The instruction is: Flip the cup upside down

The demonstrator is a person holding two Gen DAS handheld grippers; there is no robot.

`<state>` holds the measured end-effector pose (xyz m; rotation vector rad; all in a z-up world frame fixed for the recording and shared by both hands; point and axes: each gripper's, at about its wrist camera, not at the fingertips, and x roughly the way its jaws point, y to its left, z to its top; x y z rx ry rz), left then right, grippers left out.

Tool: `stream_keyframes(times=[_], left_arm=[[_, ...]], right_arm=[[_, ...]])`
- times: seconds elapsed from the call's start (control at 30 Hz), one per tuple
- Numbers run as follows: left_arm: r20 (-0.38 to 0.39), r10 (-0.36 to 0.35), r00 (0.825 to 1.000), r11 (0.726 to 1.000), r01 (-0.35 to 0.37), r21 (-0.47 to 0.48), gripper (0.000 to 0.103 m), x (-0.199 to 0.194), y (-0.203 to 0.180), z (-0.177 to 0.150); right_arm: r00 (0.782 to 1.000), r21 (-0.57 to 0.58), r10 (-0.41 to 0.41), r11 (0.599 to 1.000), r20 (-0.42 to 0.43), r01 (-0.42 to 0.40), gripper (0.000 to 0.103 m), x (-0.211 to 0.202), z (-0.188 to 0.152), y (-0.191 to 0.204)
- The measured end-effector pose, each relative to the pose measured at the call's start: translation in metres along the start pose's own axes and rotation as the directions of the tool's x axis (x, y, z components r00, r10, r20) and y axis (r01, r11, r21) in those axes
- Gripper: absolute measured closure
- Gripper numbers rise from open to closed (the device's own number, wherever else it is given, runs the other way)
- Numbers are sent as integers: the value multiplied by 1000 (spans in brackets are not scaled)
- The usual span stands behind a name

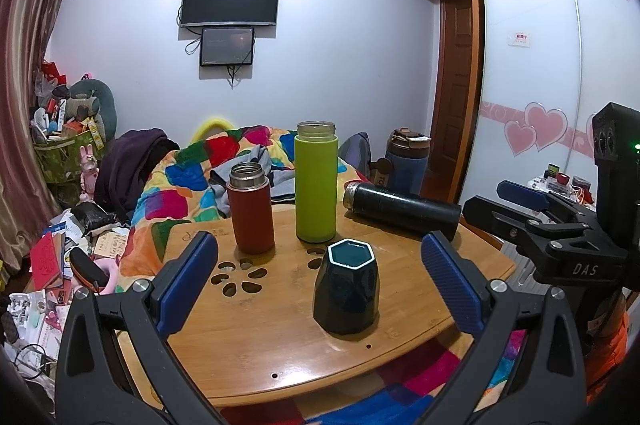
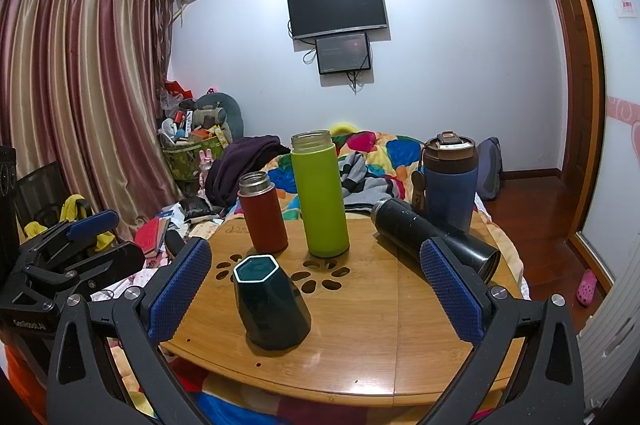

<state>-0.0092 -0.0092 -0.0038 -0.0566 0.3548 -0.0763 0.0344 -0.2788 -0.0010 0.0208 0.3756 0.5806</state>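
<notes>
We hold two grippers, left (image 1: 320, 265) and right (image 2: 316, 273), both spread wide and empty. One cup (image 1: 346, 289), near on the desk (image 1: 280, 345): glazed, likely heavy, slippery, breakable; grasp across flat facets at mid-height. Behind: four flasks, three upright, one black flask (image 1: 402, 211) lying.

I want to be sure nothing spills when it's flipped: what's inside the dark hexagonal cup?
The hexagonal cup stands upright, mouth open. Only its dark teal inner walls show; its bottom is hidden by the rim, so emptiness is unconfirmed.
</notes>
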Motion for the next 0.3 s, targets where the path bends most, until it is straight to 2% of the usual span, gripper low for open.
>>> stream_keyframes(times=[0.3], left_arm=[[-5,1,1000,1000,-1,-8,0,2,-1,-3]], right_arm=[[1000,6,3,1000,-7,-3,0,2,-2,0]])
